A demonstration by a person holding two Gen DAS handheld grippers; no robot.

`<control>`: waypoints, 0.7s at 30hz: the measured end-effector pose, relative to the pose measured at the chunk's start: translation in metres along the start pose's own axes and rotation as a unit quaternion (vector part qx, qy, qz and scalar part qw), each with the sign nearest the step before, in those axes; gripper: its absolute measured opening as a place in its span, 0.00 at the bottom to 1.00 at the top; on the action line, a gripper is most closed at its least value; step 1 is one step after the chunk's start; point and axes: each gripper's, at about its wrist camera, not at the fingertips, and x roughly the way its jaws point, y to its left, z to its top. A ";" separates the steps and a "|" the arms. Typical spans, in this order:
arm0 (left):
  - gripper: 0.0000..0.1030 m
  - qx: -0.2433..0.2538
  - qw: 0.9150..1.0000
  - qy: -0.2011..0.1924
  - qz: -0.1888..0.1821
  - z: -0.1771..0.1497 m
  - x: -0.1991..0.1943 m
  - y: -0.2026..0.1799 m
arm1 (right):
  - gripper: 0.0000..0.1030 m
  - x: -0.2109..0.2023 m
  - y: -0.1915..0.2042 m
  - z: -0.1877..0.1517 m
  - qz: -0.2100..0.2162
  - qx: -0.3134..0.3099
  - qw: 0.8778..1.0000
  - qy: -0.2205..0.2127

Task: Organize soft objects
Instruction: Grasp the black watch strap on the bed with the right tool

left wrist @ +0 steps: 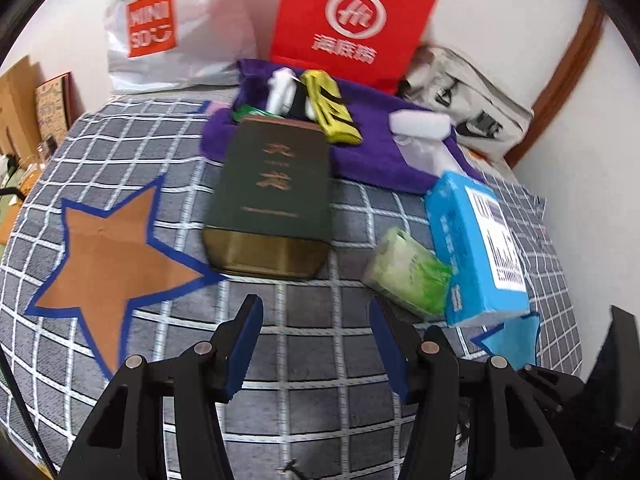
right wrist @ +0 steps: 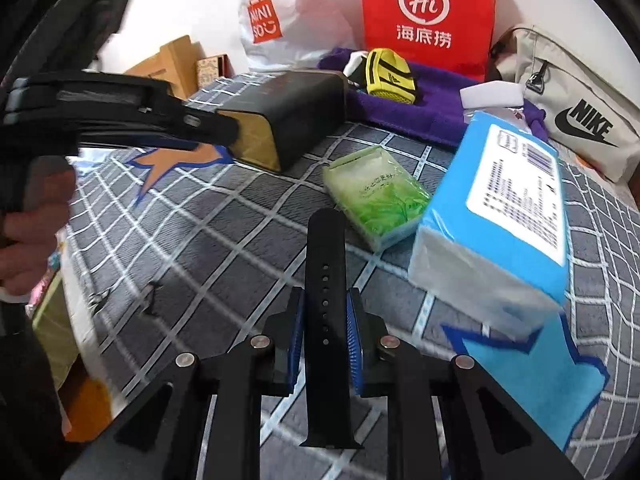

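Presently, my right gripper [right wrist: 322, 334] clenched on a black strap [right wrist: 325, 280] above the checked cover [right wrist: 208, 248], my left gripper [left wrist: 316, 344] released with nothing between, green tissue pack [right wrist: 376, 196] beyond, blue tissue pack [right wrist: 500, 216] at right.

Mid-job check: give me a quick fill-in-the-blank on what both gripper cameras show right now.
1. The right gripper has its pads on either side of a black perforated ____.
2. The green tissue pack lies between the dark box and the ____ tissue pack.
3. The yellow glove rests on a ____ towel.
4. The left gripper is ____, with nothing between its fingers.

Missing words: strap; blue; purple; open
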 end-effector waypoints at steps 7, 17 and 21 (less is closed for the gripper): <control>0.57 0.046 0.999 0.011 -0.010 -0.007 0.018 -0.037 | 0.19 -0.029 -0.023 -0.028 -0.011 0.027 1.000 -0.009; 0.69 0.139 0.990 0.018 0.019 -0.011 0.043 -0.074 | 0.19 -0.052 -0.071 -0.050 -0.047 0.064 0.996 -0.028; 0.69 0.147 0.989 0.024 0.013 -0.009 0.052 -0.079 | 0.19 -0.052 -0.082 -0.052 -0.047 0.077 0.995 -0.032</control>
